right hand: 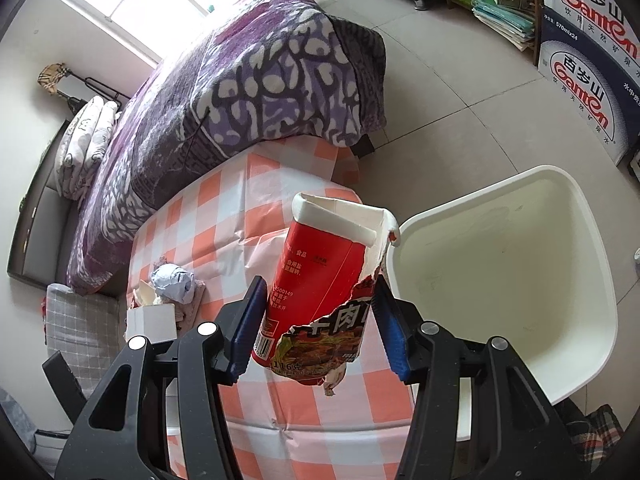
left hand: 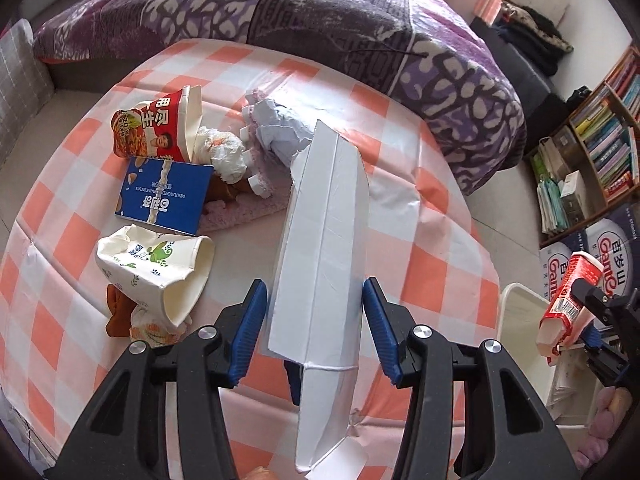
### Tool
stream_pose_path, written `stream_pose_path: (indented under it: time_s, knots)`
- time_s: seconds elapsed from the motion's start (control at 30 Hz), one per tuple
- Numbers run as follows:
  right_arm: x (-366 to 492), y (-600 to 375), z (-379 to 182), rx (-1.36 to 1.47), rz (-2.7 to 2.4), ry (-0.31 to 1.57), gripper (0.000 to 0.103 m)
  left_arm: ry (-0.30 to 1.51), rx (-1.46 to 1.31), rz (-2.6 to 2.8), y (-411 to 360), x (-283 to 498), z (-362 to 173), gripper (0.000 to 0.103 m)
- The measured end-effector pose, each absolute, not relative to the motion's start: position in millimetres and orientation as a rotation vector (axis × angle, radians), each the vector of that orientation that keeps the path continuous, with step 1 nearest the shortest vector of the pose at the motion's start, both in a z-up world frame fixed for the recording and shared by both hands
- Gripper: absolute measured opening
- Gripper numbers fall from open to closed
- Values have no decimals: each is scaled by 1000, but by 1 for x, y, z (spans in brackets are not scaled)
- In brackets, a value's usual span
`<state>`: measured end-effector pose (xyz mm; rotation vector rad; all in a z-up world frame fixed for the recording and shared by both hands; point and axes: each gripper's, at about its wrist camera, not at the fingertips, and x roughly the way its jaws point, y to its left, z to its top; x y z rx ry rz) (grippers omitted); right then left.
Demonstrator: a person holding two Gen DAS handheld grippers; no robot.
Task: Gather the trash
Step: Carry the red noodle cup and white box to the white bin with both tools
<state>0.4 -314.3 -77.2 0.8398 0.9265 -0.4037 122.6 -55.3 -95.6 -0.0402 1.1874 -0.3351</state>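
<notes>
My left gripper (left hand: pixel 314 320) is shut on a long flattened white carton (left hand: pixel 324 248) held above the checked table (left hand: pixel 424 272). On the table lie a crushed paper cup (left hand: pixel 160 272), a blue box (left hand: pixel 166 196), a red noodle cup (left hand: pixel 156 128), crumpled tissues (left hand: pixel 224 152) and crumpled pale paper (left hand: pixel 280 128). My right gripper (right hand: pixel 320 320) is shut on a torn red noodle carton (right hand: pixel 320 280), held above the table's corner beside the white bin (right hand: pixel 512 280). The right gripper with its carton also shows in the left wrist view (left hand: pixel 568 304).
A bed with a purple blanket (left hand: pixel 320 20) stands behind the table. A bookshelf (left hand: pixel 600 136) and stacked water cartons (right hand: pixel 592 60) stand on the tiled floor at the right. A grey cushioned seat (right hand: pixel 76 320) is at the table's left.
</notes>
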Motion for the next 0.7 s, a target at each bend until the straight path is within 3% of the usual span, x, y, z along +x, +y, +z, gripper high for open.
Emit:
stream_pose_path:
  time_s: [0.37,0.43,0.5,0.7]
  knots:
    - [-30,-354,-77,855,-530,943,53,1193,-34,-471,-98,84,-84,50]
    - [-38,-362,-75,861,-559,937,57,1196,-36,-510,-112,75,-82,50]
    - [-47,-371,-73,866,-598,919,72,1199,-34,-555,-127,66,-81,50]
    - [-72,-397,-65,908,-662,855,77,1208,-18,-653,-168,38,-83,50]
